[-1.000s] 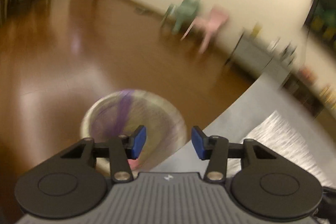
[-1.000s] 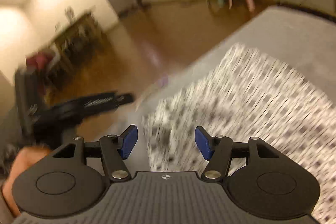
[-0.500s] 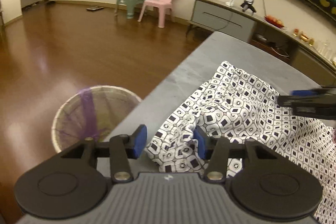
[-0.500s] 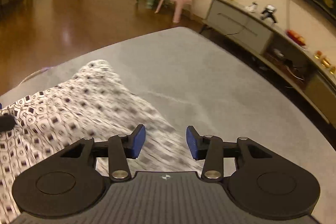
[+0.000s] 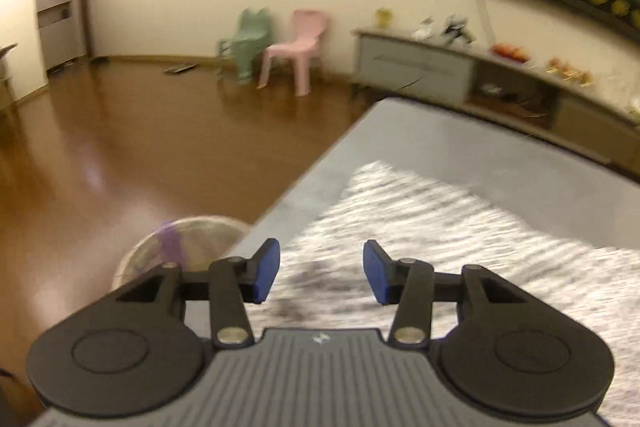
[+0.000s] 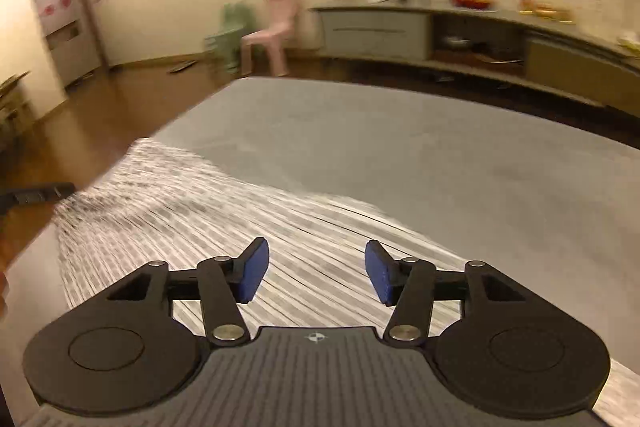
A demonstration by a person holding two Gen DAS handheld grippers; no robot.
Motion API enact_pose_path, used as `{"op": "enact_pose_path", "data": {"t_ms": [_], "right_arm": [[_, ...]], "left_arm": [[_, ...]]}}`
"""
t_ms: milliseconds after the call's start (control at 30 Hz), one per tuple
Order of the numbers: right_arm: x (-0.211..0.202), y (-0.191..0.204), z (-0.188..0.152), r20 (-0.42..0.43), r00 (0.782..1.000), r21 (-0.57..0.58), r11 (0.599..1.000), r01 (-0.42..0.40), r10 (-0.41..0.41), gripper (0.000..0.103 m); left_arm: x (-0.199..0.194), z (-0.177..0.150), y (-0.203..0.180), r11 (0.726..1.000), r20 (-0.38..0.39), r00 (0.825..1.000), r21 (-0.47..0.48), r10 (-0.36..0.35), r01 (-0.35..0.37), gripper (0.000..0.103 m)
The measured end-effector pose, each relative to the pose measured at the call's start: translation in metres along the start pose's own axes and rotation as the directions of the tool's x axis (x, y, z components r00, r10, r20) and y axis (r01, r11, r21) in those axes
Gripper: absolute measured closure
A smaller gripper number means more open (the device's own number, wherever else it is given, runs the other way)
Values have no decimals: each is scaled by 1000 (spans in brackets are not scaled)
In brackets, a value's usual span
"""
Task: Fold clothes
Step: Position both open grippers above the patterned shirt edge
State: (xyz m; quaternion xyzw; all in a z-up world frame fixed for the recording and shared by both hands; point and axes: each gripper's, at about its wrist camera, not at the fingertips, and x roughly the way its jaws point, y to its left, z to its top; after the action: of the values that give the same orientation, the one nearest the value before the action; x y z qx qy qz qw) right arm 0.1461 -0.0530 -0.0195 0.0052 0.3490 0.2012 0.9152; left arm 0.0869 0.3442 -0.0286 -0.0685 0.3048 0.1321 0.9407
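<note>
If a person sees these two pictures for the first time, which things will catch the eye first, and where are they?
First, the black-and-white patterned garment, blurred, spread on the grey table under both open grippers, the left gripper and the right gripper. Next, the pink chair and the green chair by the far wall. A round basket stands on the floor beside the table's left edge.

Garment [image 5: 460, 227] lies on table [image 5: 500, 147] (basket [image 5: 180, 243] left, below).
</note>
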Motion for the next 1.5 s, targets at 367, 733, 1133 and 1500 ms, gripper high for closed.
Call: {"op": "enact_pose_path", "data": {"t_ms": [367,733,1133,1500], "right_arm": [[-135,-232,-146,-136,876,246,841,482,-462,43],[-253,-273,-245,-108,823,419,726,546,-557,12],[-245,-211,-222,79,830,233,820,523,-552,94],[-159,-89,-184,113,973,60,979,194,-200,43]], "left_arm": [[20,-46,-196,919,-260,940,267,-222,291,57],[-3,-38,-278,901,-244,909,194,-338,387,55],[-4,-41,-288,840,-258,813,10,-522,542,55],[-5,-63,-307,754,-363,699,-12,-616,657,53]]}}
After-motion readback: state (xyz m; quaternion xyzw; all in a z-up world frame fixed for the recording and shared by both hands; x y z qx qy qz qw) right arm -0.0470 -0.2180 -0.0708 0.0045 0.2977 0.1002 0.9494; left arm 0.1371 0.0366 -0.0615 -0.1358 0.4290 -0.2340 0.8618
